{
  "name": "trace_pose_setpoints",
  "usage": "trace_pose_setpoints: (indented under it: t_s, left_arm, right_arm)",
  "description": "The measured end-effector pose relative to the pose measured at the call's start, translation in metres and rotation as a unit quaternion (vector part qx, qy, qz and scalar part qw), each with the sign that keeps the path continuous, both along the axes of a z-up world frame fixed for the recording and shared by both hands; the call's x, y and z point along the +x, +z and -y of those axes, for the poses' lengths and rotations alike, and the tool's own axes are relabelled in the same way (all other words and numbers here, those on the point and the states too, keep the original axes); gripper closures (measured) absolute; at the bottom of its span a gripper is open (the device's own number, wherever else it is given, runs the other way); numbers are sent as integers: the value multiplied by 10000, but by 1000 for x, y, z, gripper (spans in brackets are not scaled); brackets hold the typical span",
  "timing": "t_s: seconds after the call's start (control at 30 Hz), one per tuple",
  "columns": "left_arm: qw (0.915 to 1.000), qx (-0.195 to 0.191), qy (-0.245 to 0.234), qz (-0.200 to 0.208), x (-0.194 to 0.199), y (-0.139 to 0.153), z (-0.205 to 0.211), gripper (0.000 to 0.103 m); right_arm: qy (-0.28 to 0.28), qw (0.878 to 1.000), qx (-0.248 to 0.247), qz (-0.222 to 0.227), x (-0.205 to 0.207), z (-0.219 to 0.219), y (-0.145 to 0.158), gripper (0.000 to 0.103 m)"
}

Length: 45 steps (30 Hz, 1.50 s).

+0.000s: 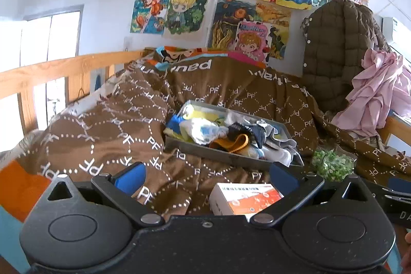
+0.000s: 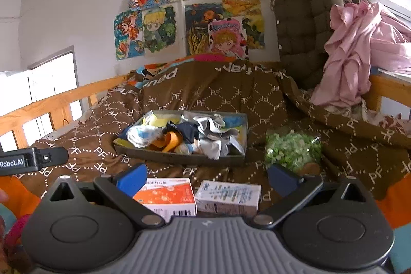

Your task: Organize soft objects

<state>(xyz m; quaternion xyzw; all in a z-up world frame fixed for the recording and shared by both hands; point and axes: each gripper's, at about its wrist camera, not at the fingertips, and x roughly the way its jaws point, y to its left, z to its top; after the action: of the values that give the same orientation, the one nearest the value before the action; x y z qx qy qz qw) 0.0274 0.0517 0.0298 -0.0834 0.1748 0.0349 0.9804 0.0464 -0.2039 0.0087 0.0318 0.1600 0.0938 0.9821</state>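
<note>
Both the left gripper (image 1: 206,172) and the right gripper (image 2: 206,175) were spread wide and held nothing, hovering low over the brown quilt (image 2: 226,94). Just ahead of the right fingers lay an orange-and-white carton (image 2: 165,195) and a pale carton (image 2: 228,197); beyond them sat the grey tray (image 2: 177,158) heaped with jumbled socks (image 2: 187,135). The advisable approach was to reach past the cartons, descend vertically on one sock, and close on a single layer.
</note>
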Motion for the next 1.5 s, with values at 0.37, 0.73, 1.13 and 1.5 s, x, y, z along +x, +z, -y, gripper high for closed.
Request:
trace_pose_setpoints:
  t_s: [0.37,0.73,1.13,1.5]
  left_arm:
    - [9998,-95,-37,-160,2,-22,-4,1]
    - [9993,-54,-152,-344,10,-31,-4,1]
    - [9996,107,-184,-168,12,-30,-3,1]
    - [9993,267,-234,-140,10,-32,0,1]
  right_arm:
    - [1,9999,71,-119,4,0,-9,0]
    - [27,9994,99,-317,12,0,-16,0]
    - [116,9985,-2,-528,16,-4,-21,0]
    - [143,9982,3,-580,16,-5,-22,0]
